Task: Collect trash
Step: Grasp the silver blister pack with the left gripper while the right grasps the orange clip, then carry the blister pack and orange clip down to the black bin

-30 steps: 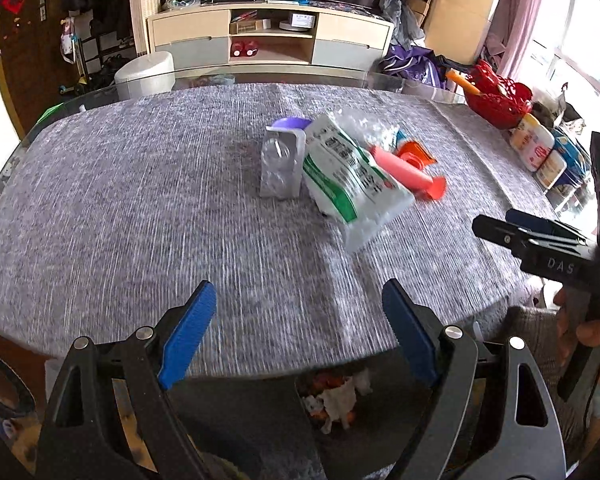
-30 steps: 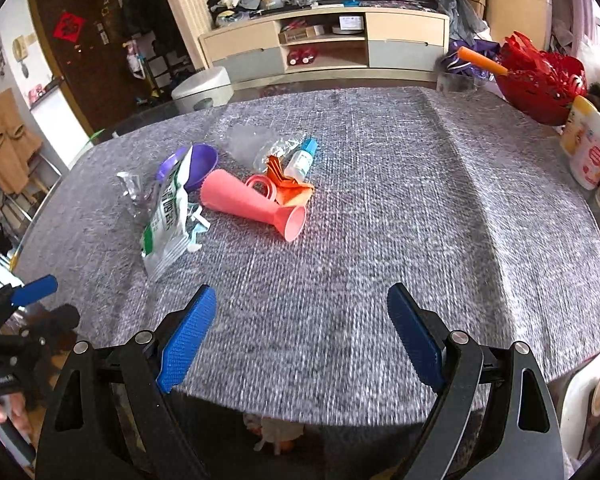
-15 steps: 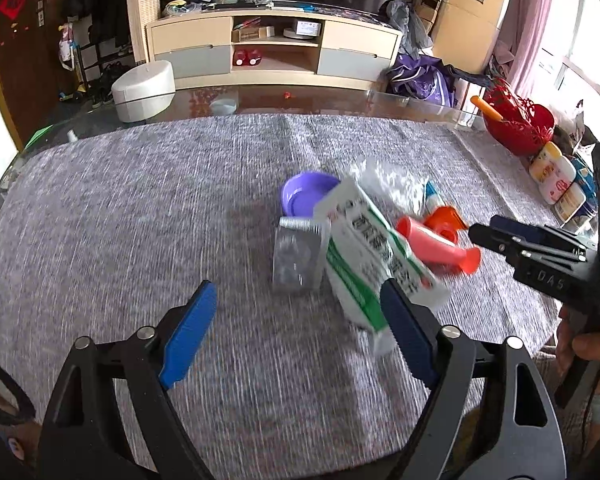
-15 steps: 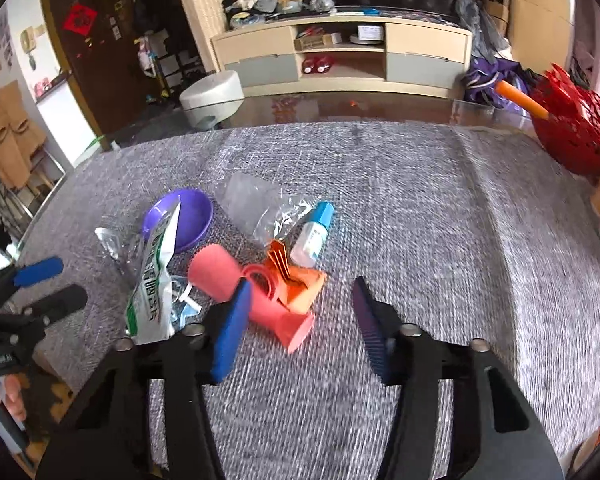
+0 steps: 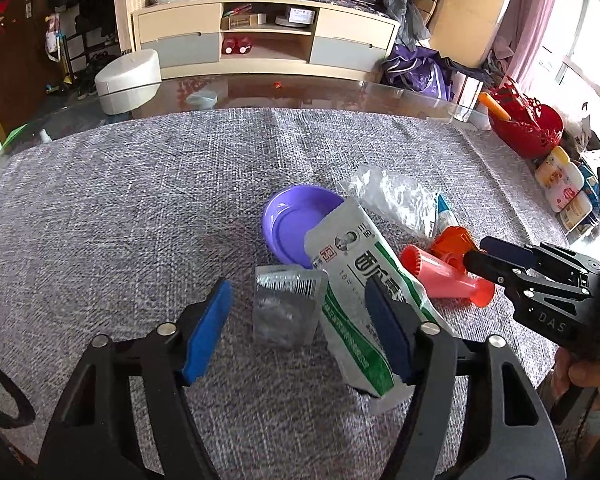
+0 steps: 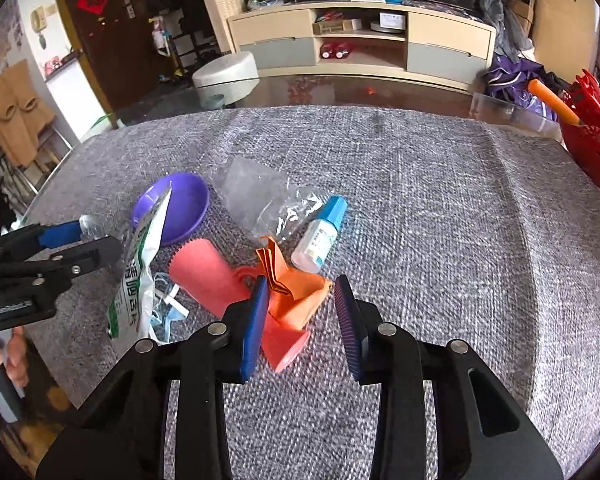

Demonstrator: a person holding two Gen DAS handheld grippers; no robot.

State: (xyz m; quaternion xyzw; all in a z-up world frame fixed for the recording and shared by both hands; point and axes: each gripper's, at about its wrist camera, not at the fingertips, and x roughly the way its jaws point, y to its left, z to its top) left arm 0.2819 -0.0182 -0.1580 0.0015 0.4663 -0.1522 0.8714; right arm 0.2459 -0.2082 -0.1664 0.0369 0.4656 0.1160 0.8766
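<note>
A pile of trash lies on the grey cloth. My left gripper (image 5: 300, 316) is open around a clear blister pack (image 5: 286, 308), with a white and green packet (image 5: 356, 284) under its right finger. My right gripper (image 6: 302, 312) is open around folded orange paper (image 6: 296, 292), which lies on a pink funnel-shaped tube (image 6: 216, 280). A purple dish (image 5: 296, 224), a crumpled clear plastic bag (image 6: 260, 196) and a small blue-capped bottle (image 6: 320, 236) lie just beyond. The right gripper also shows in the left wrist view (image 5: 476, 254).
A red basket (image 5: 528, 124) and several bottles (image 5: 560, 180) stand at the table's right edge. A glass strip (image 5: 260, 88) borders the cloth at the far side. A white round stool (image 5: 128, 78) and a low cabinet (image 5: 260, 40) stand beyond the table.
Both grippers have moved forward over the table onto the pile. The left gripper's opening has narrowed around the blister pack. The right gripper has narrowed around the orange paper.
</note>
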